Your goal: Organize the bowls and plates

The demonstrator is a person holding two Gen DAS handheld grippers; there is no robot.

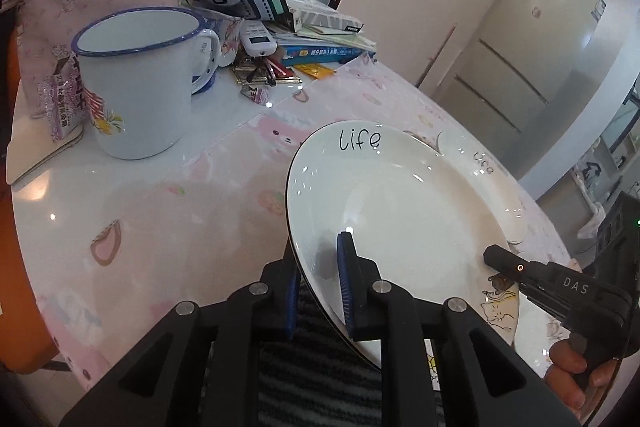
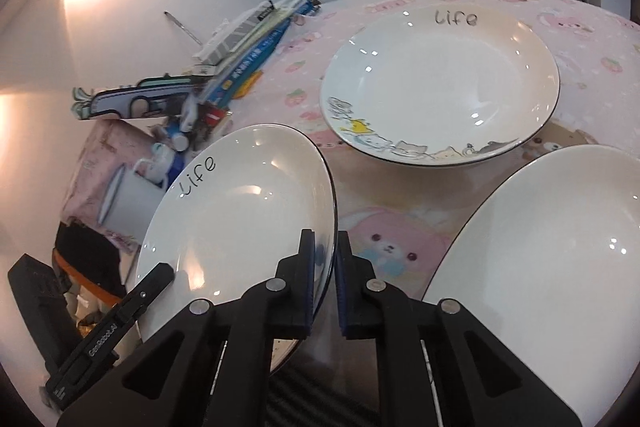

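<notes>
Gripping the near rim of a white plate (image 1: pixel 400 211) marked "Life", the left gripper (image 1: pixel 318 291) had its blue pads nearly together, one above the plate's face and one beneath it, so the plate was pinched and tilted up off the pink tablecloth (image 1: pixel 168 219). The right gripper (image 2: pixel 324 283) was clamped on the opposite edge of the same plate (image 2: pixel 240 219), its jaws drawn in as far as they go with the rim between them; in the left wrist view its black body came in from the lower right with a hand (image 1: pixel 576 375) behind it. A second "Life" plate (image 2: pixel 440 87) with cartoon animals along its rim lay flat on the cloth farther back, apart from the held one. A third white dish (image 2: pixel 560 267) sat at the right, just beside the right gripper. A blue-rimmed enamel mug (image 1: pixel 140 79) stood well to the left among bags and books.
</notes>
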